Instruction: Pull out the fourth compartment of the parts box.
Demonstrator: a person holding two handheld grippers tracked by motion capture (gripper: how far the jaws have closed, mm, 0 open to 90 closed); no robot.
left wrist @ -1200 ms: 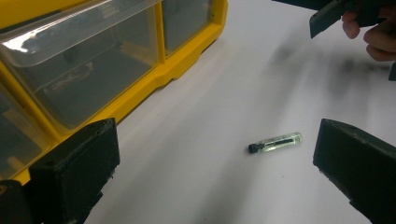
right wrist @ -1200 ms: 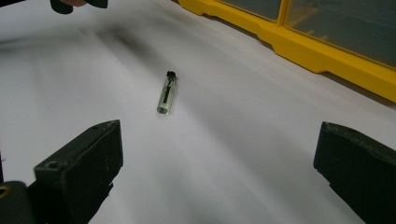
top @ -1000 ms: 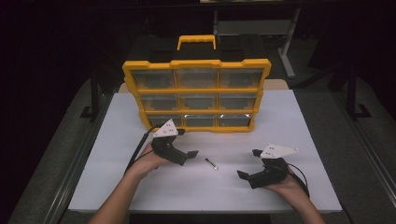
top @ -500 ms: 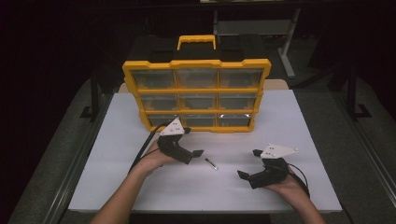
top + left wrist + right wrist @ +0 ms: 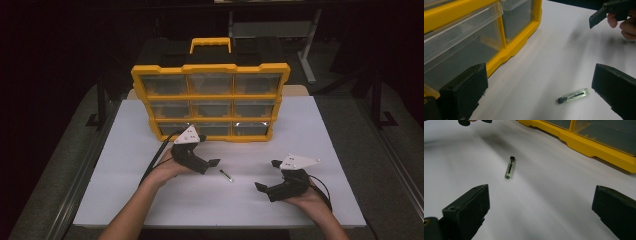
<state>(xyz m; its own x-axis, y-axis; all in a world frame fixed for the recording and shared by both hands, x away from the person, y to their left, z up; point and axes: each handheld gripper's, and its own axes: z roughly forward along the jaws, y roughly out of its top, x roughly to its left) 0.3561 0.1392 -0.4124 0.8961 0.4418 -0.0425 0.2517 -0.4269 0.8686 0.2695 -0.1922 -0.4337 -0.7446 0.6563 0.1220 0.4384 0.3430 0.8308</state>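
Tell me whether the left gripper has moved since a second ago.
Yes. The left gripper has shifted right and slightly toward the person, away from the yellow organizer and closer to the small vial.

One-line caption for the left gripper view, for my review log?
Open left gripper nearing a small clear vial lying on the white table beside the yellow organizer.

Open white table [image 5: 320, 145] around the small vial [image 5: 226, 175]; yellow organizer [image 5: 210, 100] walling off the far side.

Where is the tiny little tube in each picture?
High view: the tube lies on the white table, between the two claws.
Left gripper view: low, right of middle, beside the right jaw.
Right gripper view: upper middle.
Shared landmark: the yellow drawer box behind it.
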